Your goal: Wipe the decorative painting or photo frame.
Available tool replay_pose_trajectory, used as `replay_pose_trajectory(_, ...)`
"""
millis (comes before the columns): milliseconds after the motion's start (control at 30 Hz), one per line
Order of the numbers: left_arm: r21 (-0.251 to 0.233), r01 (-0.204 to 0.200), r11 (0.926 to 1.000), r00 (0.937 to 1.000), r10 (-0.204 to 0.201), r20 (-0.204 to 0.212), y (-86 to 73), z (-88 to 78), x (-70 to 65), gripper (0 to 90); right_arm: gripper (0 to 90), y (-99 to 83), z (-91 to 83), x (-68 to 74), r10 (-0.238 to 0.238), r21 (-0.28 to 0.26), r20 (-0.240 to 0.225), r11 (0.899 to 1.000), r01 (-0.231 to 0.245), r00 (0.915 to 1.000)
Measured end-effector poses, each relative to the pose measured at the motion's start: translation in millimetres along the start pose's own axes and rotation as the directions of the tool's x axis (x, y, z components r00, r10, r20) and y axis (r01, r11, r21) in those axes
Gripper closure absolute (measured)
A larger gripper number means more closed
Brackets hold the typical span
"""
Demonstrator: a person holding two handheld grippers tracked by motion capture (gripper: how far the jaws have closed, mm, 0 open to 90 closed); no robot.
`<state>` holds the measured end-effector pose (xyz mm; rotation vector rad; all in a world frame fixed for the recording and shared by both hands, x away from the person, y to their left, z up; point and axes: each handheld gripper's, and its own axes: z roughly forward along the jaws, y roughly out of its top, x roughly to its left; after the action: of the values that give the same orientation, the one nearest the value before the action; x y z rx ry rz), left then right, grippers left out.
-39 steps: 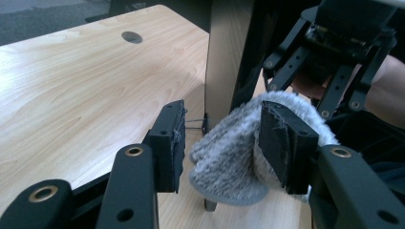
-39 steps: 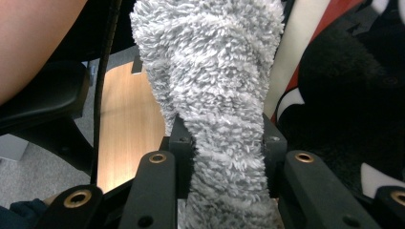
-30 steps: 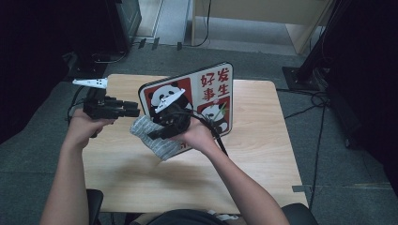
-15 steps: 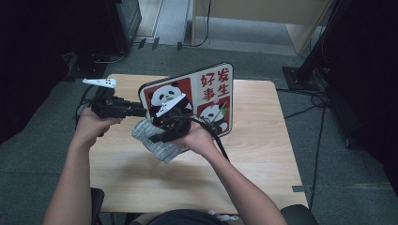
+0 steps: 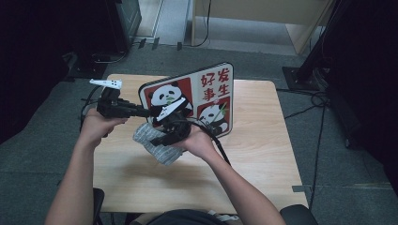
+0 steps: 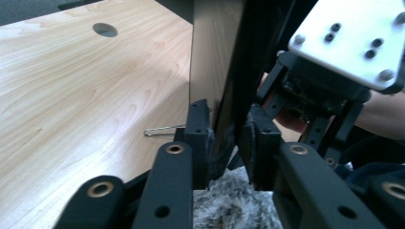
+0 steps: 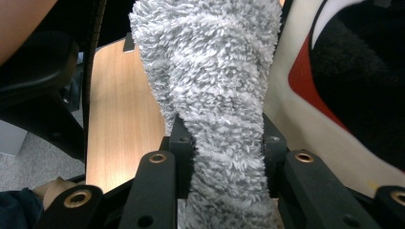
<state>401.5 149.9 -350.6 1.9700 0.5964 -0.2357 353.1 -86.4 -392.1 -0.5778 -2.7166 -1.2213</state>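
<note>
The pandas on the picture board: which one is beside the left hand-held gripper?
The bigger panda on the red square, upper left of the panda picture board; the smaller panda sits lower right.

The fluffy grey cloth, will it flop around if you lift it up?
Probably yes. The fluffy grey striped cloth bunches into a soft wad where the right gripper pinches it, and it droops over the wooden table, so it looks floppy. It seems light too, since one small pinch holds it. Its shaggy pile likely keeps it from slipping.

Fluffy grey cloth (image 7: 219, 95), glossy printed panda board (image 5: 197, 101), smooth pale wood-grain table (image 5: 263, 154), matt black tongs.
</note>
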Motion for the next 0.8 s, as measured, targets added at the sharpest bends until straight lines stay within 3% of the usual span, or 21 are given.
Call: replay_pose_trajectory(800, 0.008, -0.004, 1.0, 1.0, 0.004, 0.002, -0.6, -0.4, -0.3, 77.2, 69.8, -21.2, 13.2, -5.2, 0.036, 0.03, 0.004, 0.999, -0.037, 0.9993)
